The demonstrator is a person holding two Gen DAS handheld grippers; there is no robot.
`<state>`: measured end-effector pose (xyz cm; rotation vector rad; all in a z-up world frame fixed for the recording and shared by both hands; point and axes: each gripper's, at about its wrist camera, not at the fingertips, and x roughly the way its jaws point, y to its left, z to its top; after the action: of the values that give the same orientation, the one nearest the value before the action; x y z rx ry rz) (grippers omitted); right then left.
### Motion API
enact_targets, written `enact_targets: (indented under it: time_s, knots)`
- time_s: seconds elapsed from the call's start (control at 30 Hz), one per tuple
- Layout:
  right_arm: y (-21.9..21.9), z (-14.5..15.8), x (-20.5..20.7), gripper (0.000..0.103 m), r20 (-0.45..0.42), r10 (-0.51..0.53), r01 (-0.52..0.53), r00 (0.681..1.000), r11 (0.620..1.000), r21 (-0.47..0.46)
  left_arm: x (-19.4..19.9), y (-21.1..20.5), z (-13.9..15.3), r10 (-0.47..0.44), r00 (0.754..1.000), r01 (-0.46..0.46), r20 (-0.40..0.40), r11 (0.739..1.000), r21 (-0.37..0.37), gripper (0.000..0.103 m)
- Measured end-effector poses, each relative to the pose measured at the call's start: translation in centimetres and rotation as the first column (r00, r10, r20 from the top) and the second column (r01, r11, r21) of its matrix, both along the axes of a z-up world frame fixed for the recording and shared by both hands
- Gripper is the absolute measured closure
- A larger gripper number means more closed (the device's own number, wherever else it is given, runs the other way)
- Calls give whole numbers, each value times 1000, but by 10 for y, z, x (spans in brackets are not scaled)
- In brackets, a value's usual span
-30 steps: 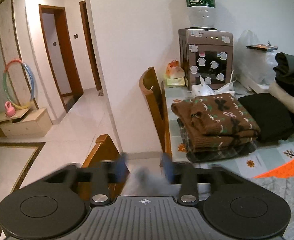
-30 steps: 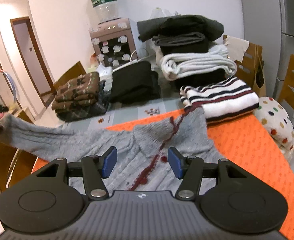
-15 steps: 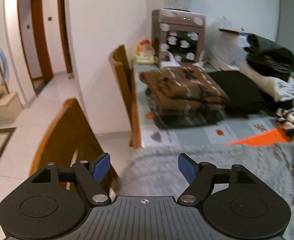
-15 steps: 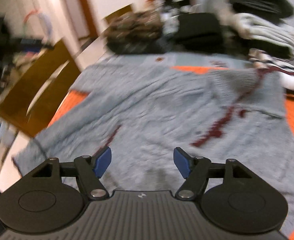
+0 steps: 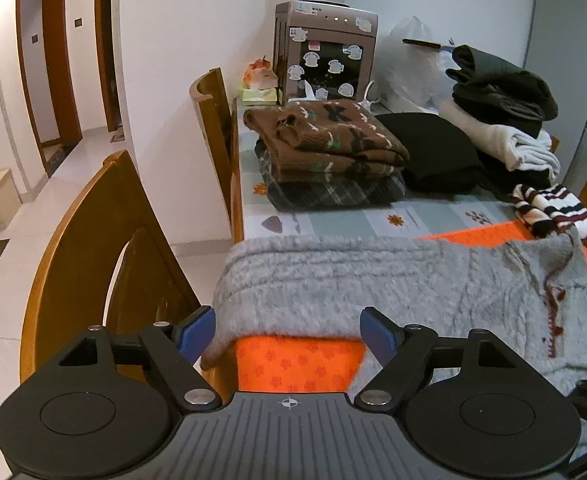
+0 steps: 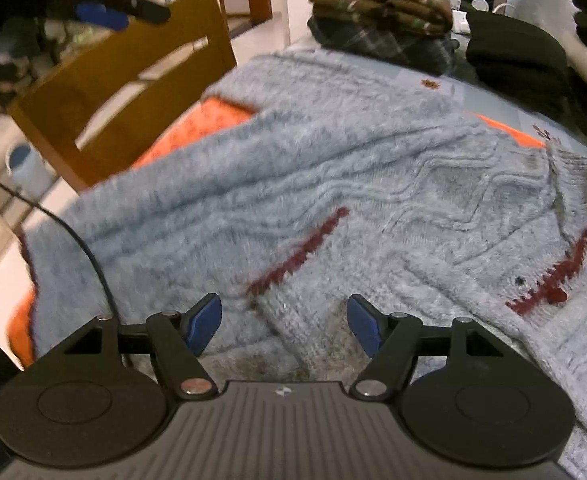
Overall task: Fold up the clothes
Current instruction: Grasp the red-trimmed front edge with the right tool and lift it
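Note:
A grey knitted cardigan [image 6: 333, 184] with dark red trim lies spread on the orange mat [image 5: 297, 360]. In the left wrist view its sleeve [image 5: 313, 280] lies across the mat's left end, at the table edge. My left gripper [image 5: 287, 332] is open, low at the sleeve's near edge, with the fabric's hem between and just beyond its fingertips. My right gripper [image 6: 284, 322] is open too, hovering close over the cardigan's body near a red trim line [image 6: 301, 252]. The left gripper [image 6: 93, 12] also shows at the top left of the right wrist view.
Folded piles stand at the table's back: a brown patterned sweater [image 5: 325, 148] on plaid, a black garment [image 5: 433, 152], a dark-and-white stack [image 5: 501, 120], a striped knit [image 5: 549, 208]. A water dispenser [image 5: 325, 52] is behind them. Wooden chairs [image 5: 105, 248] line the left side.
My left gripper was shut on the raised sleeve; it has opened and the sleeve now lies on the table. My right gripper has dropped low and swung left over the cardigan.

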<state>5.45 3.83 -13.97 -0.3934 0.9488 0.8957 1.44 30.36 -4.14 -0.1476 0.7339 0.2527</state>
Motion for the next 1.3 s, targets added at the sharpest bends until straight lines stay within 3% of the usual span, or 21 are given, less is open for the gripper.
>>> enact_targets:
  time_s: [0.07, 0.23, 0.43, 0.6, 0.83, 1.07, 1.2, 1.3]
  knots:
    - [0, -2, -4, 36, 31, -10, 11, 999, 1000, -11, -4, -2, 0, 1, 1000, -1, 1, 1000, 1, 22]
    - [-18, 3, -1, 90, 70, -90, 89, 994, 996, 14, -16, -8, -1, 17, 1000, -17, 13, 1000, -11, 22]
    - [-57, 31, 3, 92, 105, -213, 202, 971, 974, 105, -30, -21, -4, 35, 999, -34, 23, 999, -31, 21]
    - [-110, 67, 2, 92, 147, -361, 331, 921, 924, 193, -37, -40, -5, 28, 999, -27, 29, 999, -47, 21]
    - [-217, 107, -16, 92, 215, -571, 514, 792, 815, 267, -42, -83, -7, -9, 1000, 11, 28, 998, -66, 21]
    - [-343, 136, -64, 92, 259, -742, 673, 618, 670, 314, -53, -151, -11, -97, 995, 98, 21, 992, -79, 21]
    - [-409, 142, -100, 92, 286, -807, 745, 518, 589, 312, -57, -192, -12, -143, 989, 145, 28, 986, -87, 21]
    - [-446, 135, -118, 92, 290, -831, 787, 475, 548, 283, -58, -225, -14, -177, 984, 180, 34, 979, -96, 21]
